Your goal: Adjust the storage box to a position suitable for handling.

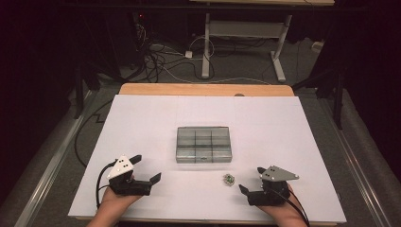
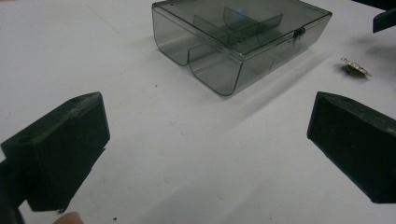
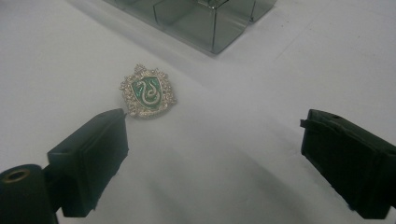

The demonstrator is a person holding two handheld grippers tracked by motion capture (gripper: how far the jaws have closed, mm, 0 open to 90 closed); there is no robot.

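Badge (image 3: 148, 91) near closed compartment box (image 1: 204, 144)

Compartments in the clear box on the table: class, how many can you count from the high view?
6, in two rows of three inside the closed clear box: three along the far side, three along the near side. Its smoky lid may hide finer dividers.

1. No words, numbers or brand names could be read anywhere.
2. The one sign stood on the small crest-shaped badge (image 3: 148, 91) lying on the white table (image 3: 280, 74): a pale snake curled in an S on a green shield, set in a silver-coloured frame.
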